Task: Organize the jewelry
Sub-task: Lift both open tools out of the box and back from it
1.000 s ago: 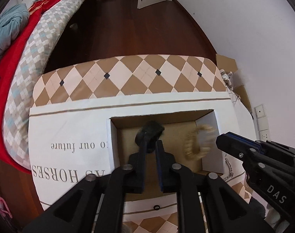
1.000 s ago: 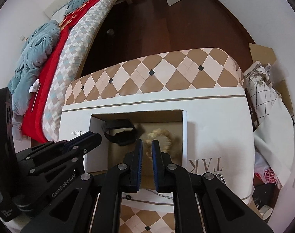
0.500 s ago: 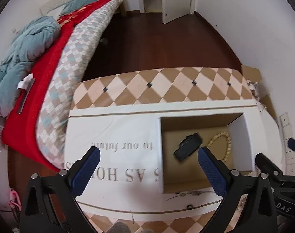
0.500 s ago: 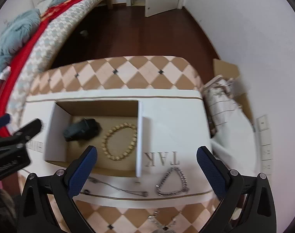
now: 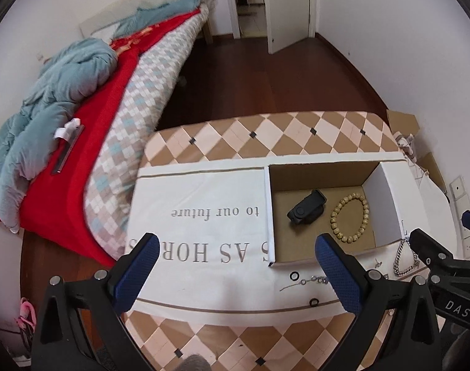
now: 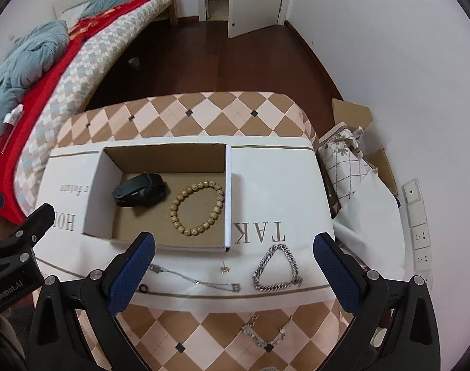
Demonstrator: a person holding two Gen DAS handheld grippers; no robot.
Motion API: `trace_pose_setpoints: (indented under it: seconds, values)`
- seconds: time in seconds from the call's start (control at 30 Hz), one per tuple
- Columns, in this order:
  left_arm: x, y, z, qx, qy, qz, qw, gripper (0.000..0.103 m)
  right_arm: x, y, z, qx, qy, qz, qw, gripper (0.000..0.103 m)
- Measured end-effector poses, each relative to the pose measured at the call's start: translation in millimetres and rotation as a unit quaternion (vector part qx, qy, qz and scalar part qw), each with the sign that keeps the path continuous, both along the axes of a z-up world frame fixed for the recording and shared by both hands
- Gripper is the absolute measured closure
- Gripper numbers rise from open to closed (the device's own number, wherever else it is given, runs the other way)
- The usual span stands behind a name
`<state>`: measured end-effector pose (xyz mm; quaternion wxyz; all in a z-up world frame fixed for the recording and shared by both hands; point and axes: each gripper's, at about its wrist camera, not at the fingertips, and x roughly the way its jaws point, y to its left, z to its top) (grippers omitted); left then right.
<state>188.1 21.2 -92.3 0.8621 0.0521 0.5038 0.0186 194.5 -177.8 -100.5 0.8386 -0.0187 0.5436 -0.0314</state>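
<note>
An open cardboard box (image 6: pixel 227 198) (image 5: pixel 267 210) sits on a white printed sheet. Inside lie a black wristband (image 6: pixel 139 190) (image 5: pixel 306 207) and a wooden bead bracelet (image 6: pixel 198 208) (image 5: pixel 349 216). On the sheet in front of the box lie a silver chain bracelet (image 6: pixel 276 269) (image 5: pixel 405 258), a thin chain (image 6: pixel 194 279), a small stud (image 6: pixel 224 268) and a black ring (image 6: pixel 143 288). Another chain (image 6: pixel 266 330) lies on the checked cloth. My left gripper (image 5: pixel 235 275) and right gripper (image 6: pixel 235 275) are both open, empty, held above the near edge.
The table has a brown checked cloth (image 6: pixel 204 114). A bed with red and blue bedding (image 5: pixel 80 92) stands left. A patterned bag (image 6: pixel 346 160), cardboard and wall sockets (image 6: pixel 417 216) are on the right. Dark wood floor and a door lie beyond.
Both grippers were shut inside the box on the wristband and the bead bracelet. They have opened, left both pieces in the box, and pulled back and up.
</note>
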Motion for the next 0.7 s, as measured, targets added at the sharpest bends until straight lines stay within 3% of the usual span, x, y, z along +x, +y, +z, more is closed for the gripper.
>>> trace_pose_setpoints:
  seconds: [0.7]
  values:
    - [-99.8,10.4,87.6,-0.02,-0.09,0.004,0.9957,0.001,-98.1,10.5,98.1,-0.002,-0.099,0.006,0.995,0.0]
